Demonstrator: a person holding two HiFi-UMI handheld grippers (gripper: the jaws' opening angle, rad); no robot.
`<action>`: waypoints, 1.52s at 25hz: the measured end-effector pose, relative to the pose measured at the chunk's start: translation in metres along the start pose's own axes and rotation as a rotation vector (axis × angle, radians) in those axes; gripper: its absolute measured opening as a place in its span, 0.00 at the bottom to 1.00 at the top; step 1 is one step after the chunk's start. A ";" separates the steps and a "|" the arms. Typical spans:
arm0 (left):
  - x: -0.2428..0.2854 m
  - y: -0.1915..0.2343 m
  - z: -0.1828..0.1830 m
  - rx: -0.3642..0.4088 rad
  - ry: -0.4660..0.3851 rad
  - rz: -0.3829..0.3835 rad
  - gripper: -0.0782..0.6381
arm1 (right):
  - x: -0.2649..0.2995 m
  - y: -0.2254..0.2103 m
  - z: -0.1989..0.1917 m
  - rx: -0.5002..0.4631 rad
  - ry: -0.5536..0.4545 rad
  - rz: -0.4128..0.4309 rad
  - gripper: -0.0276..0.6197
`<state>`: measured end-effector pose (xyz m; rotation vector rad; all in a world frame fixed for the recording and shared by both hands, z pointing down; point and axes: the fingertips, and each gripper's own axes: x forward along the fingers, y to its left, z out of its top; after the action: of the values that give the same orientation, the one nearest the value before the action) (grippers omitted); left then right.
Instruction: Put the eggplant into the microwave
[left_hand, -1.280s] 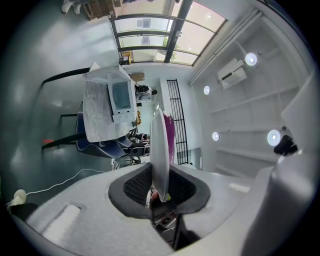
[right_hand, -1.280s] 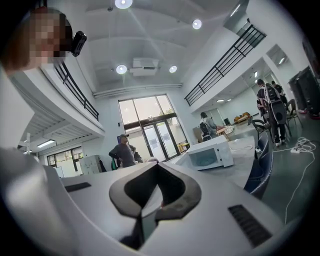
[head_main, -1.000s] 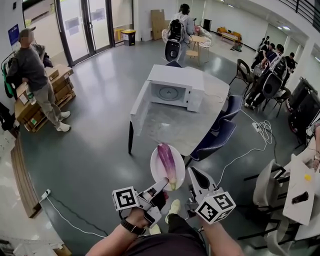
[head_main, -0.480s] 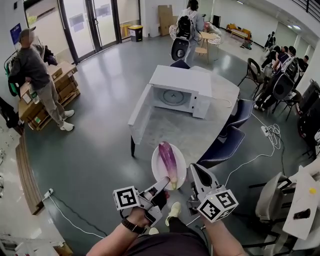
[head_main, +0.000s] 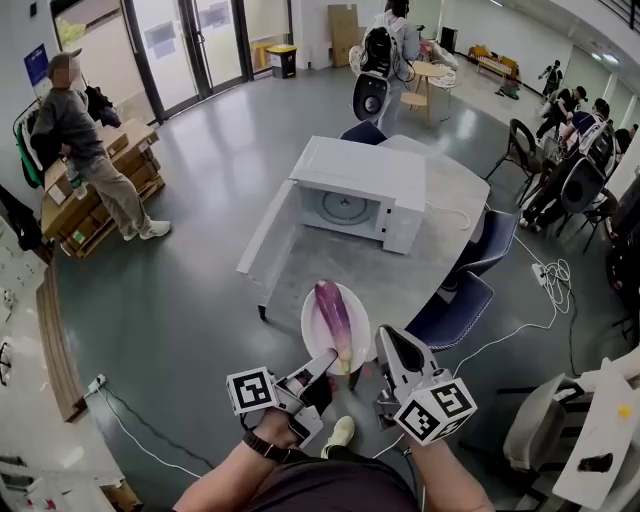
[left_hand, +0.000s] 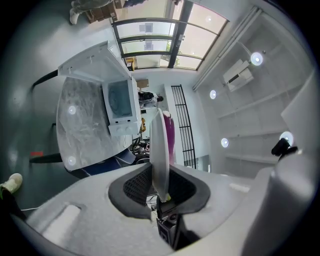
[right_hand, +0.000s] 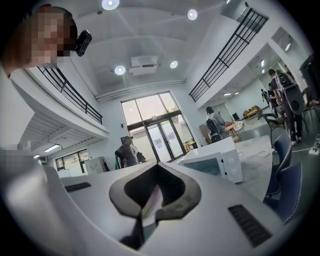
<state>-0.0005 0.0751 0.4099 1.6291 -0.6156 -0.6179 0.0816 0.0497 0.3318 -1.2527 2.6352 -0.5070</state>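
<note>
Left hand-held gripper clenched on plate rim alone. Right hand-held gripper nearly closed, apparently empty. Eggplant lies loose on plate, well short of microwave, door open. Your risk: plate tilts on single pinch, eggplant rolls off before microwave.

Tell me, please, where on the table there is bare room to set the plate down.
The table is bare in front of the microwave, from its open door on the left across to the edge by the blue chairs. The back is taken up by the microwave, with a cable beside it.
</note>
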 end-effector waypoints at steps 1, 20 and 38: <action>0.007 0.001 0.003 0.002 -0.004 -0.001 0.21 | 0.003 -0.005 0.002 -0.002 0.000 0.004 0.05; 0.099 0.050 0.088 -0.007 0.020 0.024 0.21 | 0.089 -0.076 0.015 0.021 0.021 -0.033 0.05; 0.208 0.152 0.195 -0.036 0.116 0.037 0.21 | 0.203 -0.159 -0.005 0.026 0.033 -0.135 0.05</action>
<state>0.0048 -0.2280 0.5235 1.6047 -0.5453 -0.5004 0.0665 -0.2002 0.3929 -1.4336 2.5738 -0.5860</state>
